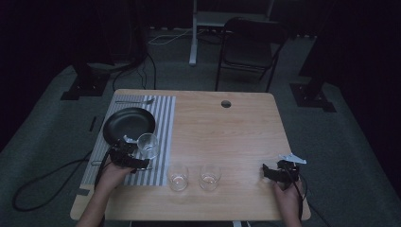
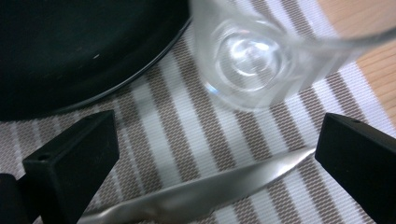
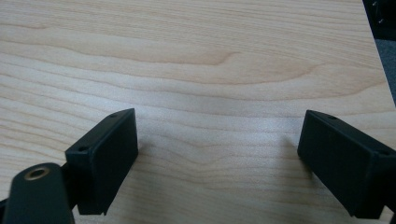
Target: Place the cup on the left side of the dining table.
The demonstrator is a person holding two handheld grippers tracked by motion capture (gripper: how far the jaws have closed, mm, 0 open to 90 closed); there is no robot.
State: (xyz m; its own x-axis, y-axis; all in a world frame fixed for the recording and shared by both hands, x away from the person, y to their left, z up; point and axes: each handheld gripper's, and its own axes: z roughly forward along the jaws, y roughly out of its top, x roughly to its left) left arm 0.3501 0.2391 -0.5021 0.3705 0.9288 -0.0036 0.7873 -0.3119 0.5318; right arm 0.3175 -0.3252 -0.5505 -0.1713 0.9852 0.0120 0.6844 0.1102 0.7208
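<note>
On the striped mat (image 2: 187,135), my left claw (image 2: 210,154) gapes empty at six o'clock of the glass (image 2: 261,56), nothing grasped yet; right claw (image 3: 217,163) wide, idle.

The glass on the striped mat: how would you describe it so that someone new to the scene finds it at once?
Start at the striped placemat on the left part of the wooden table. On it lies a black plate; the glass stands just beside the plate's near right edge, ahead of the left gripper. The two other glasses stand on bare wood, off the mat.
</note>
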